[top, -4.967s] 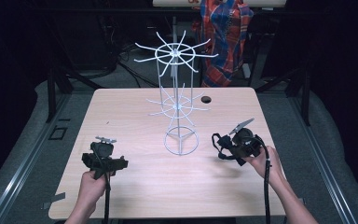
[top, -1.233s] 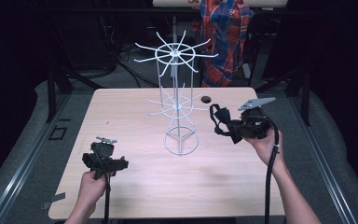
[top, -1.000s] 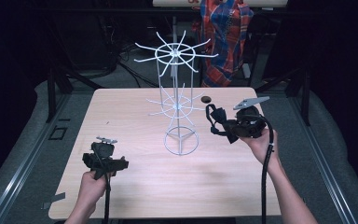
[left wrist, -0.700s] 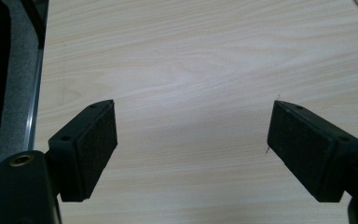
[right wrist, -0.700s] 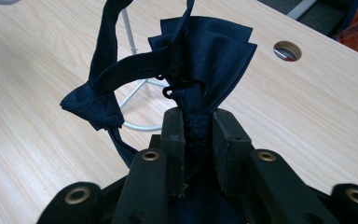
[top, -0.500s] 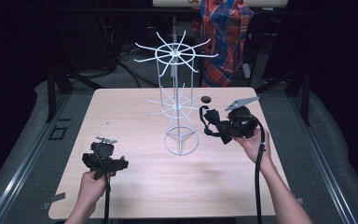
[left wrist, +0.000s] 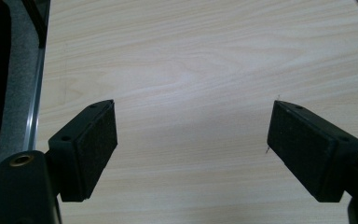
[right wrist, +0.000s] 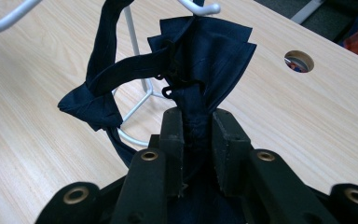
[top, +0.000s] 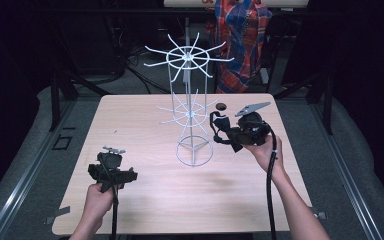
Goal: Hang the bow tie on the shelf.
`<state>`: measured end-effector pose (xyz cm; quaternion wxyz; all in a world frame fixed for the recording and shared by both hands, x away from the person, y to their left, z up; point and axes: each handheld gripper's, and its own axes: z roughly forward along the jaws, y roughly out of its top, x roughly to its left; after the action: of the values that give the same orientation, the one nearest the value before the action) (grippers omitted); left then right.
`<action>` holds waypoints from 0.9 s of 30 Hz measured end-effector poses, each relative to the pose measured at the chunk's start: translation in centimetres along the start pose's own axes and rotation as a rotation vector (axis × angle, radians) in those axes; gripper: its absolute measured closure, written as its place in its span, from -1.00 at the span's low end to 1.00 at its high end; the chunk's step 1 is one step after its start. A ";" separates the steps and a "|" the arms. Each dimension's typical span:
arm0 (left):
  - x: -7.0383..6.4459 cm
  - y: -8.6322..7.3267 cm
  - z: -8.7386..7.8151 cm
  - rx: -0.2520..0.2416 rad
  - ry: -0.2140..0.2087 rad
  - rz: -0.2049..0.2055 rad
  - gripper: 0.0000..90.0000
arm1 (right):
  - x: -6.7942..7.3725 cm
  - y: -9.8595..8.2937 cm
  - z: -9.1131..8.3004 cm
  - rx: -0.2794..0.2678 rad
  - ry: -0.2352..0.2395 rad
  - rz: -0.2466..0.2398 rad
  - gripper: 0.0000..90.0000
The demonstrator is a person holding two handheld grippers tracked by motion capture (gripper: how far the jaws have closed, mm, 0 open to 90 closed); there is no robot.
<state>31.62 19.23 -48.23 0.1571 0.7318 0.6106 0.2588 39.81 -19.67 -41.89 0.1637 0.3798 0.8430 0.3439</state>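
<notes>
The white wire rack (top: 192, 107) stands a little past the table's (top: 130, 125) centre, toward twelve o'clock, with two tiers of radiating hooks and a ring base; its hooks look bare in the high view. At the rack's three o'clock the right gripper (top: 230, 134) is clamped on a dark navy bow tie (right wrist: 186, 60), the cloth pinched between jaws that are nearly closed on it. In the right gripper view the tie's pleated end sits right under the curled tip of one hook (right wrist: 200, 7), close enough that I cannot tell whether they touch, and its strap (right wrist: 102, 60) loops out toward nine o'clock in front of the rack's upright wire. A round hole (top: 221, 106) in the tabletop lies just behind the gripper, at about one o'clock from the rack base. The left gripper (left wrist: 191, 140) rests low near the table's seven o'clock corner, jaws spread wide with nothing between them, bare wood ahead and the table's edge close at its nine o'clock. The near half of the table is open.
</notes>
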 end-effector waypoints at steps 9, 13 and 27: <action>0.0 0.0 0.0 0.001 0.000 -0.002 -0.64 | 0.3 0.4 0.7 -0.007 0.001 -0.012 0.68; 0.0 0.0 0.0 0.003 -0.003 0.000 -0.64 | 0.4 0.6 1.1 -0.009 -0.002 -0.014 0.68; -0.1 0.0 0.0 0.003 -0.002 0.003 -0.64 | 0.8 0.6 2.2 0.017 -0.001 -0.035 0.68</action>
<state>31.58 19.14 -48.24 0.1563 0.7331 0.6098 0.2575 40.81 -17.74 -43.04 0.1670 0.3667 0.8522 0.3337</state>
